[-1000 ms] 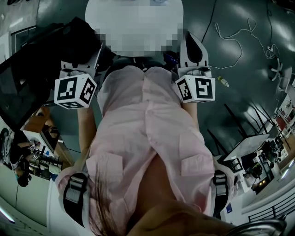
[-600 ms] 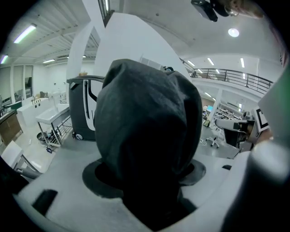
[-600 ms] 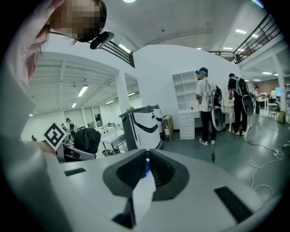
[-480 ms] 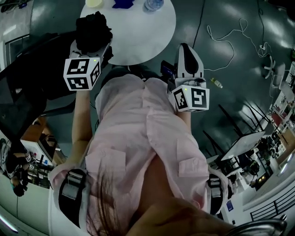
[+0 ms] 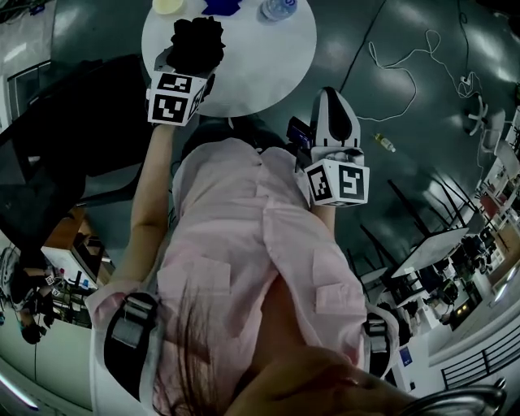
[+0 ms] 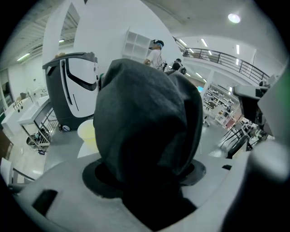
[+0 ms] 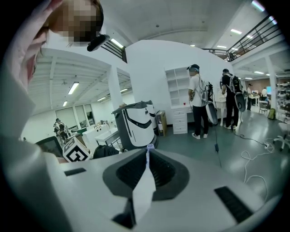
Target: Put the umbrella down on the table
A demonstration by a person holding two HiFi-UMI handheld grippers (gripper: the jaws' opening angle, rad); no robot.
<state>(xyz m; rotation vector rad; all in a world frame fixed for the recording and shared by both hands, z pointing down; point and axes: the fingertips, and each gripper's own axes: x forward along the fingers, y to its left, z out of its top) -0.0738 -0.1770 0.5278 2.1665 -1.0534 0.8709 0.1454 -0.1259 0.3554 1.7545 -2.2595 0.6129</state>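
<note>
A folded black umbrella (image 5: 196,41) is gripped in my left gripper (image 5: 190,63), which is shut on it just above the near left part of the round white table (image 5: 260,61). In the left gripper view the dark fabric of the umbrella (image 6: 147,122) bulges out between the jaws and hides most of what is ahead. My right gripper (image 5: 328,96) hangs beside the person's pink-clad body, off the table's near right edge. Its jaws are shut with nothing between them, as the right gripper (image 7: 147,152) view shows.
On the table's far edge stand a yellow item (image 5: 166,5), a blue item (image 5: 218,6) and a clear bottle (image 5: 277,8). A black chair (image 5: 77,122) is at the left. A white cable (image 5: 410,57) and a small bottle (image 5: 387,144) lie on the floor at right.
My left gripper has carried the umbrella from beside the body out and down over the table's near left edge. The right gripper has barely moved.
</note>
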